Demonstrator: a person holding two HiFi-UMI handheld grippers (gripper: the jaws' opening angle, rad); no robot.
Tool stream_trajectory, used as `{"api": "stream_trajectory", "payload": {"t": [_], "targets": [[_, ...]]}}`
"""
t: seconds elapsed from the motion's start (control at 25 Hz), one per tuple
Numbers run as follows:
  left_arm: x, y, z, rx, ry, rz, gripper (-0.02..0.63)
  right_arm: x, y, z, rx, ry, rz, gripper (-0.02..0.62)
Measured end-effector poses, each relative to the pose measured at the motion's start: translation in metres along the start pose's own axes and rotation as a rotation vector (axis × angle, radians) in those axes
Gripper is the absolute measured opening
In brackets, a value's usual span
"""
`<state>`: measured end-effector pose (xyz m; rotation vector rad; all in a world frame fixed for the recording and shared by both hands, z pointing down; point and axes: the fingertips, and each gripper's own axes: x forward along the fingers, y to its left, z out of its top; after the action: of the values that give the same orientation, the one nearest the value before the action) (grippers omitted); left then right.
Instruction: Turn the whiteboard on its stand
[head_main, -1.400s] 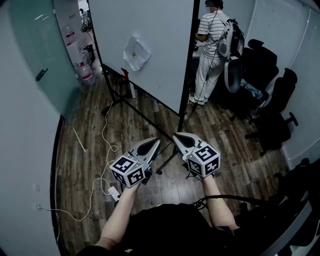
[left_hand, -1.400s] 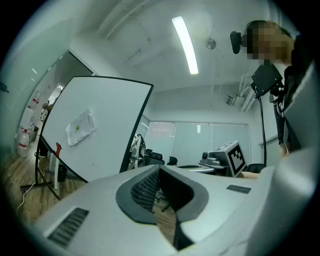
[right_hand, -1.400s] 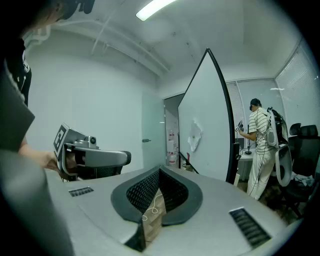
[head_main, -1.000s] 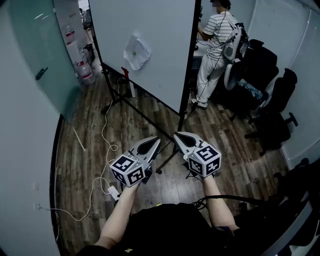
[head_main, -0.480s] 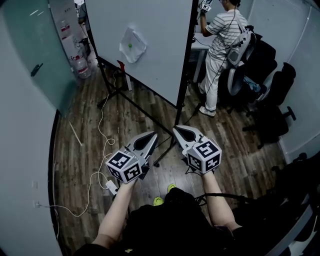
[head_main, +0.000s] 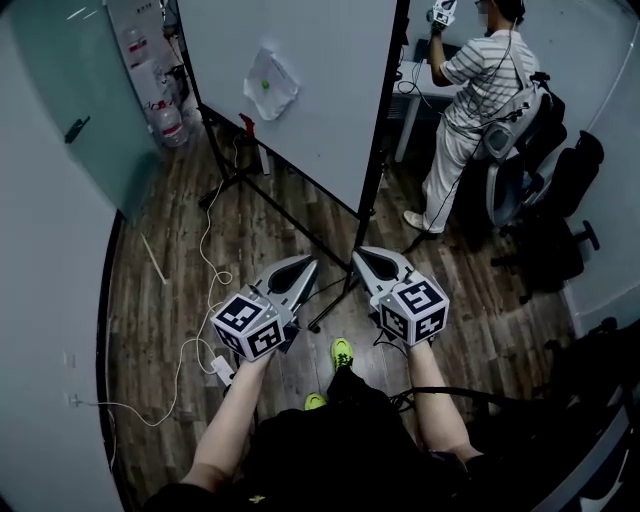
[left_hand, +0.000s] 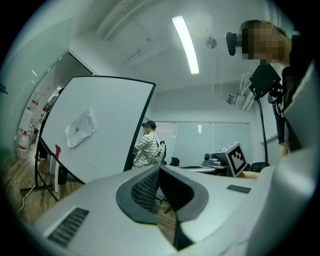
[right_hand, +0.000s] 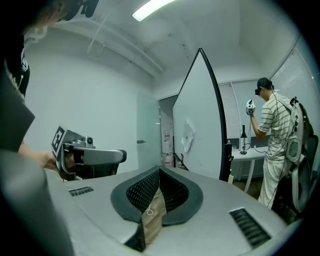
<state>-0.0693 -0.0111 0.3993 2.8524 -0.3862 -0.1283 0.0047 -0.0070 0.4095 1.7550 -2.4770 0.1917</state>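
Observation:
The whiteboard (head_main: 320, 80) stands upright on a black stand (head_main: 290, 235) straight ahead, with a crumpled white sheet (head_main: 270, 85) stuck to its face. My left gripper (head_main: 306, 264) and right gripper (head_main: 361, 256) hover side by side above the floor, short of the board's near edge post (head_main: 378, 160) and touching nothing. Both are shut with nothing between the jaws. In the left gripper view the whiteboard (left_hand: 100, 130) fills the left, beyond the left gripper (left_hand: 159, 168). The right gripper view shows the whiteboard (right_hand: 200, 130) almost edge-on past the right gripper (right_hand: 159, 170).
A person in a striped shirt (head_main: 485, 85) stands at a desk behind the board's right side, next to black office chairs (head_main: 560, 190). White cables (head_main: 205, 300) trail over the wood floor at left. Water bottles (head_main: 165, 122) stand by the glass wall (head_main: 70, 110).
I have stepped closer to the whiteboard, and my yellow-green shoes now show below the grippers. The person in the striped shirt has walked to the right, toward the desk. Both grippers stay shut.

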Motion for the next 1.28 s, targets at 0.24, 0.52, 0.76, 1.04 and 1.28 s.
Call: {"api": "stream_trajectory", "payload": {"t": [0.24, 0.52, 0.76, 1.04, 1.28], "targets": [[0.022, 0.018, 0.008, 0.012, -0.006, 0.013, 0.009, 0.018, -0.024, 0.008, -0.011, -0.011, 0.003, 0.031], [0.049, 0.044, 0.009, -0.002, -0.002, 0.023, 0.009, 0.042, -0.052, 0.013, -0.004, -0.013, 0.007, 0.035], [0.076, 0.063, 0.01, -0.002, 0.01, 0.028, 0.009, 0.064, -0.079, 0.017, -0.004, -0.012, 0.006, 0.035], [0.108, 0.082, 0.014, -0.007, 0.012, 0.032, 0.009, 0.082, -0.111, 0.028, -0.016, -0.015, 0.003, 0.046], [0.135, 0.094, 0.018, -0.008, 0.009, 0.045, 0.009, 0.094, -0.138, 0.04, -0.032, -0.025, 0.01, 0.044]]}}
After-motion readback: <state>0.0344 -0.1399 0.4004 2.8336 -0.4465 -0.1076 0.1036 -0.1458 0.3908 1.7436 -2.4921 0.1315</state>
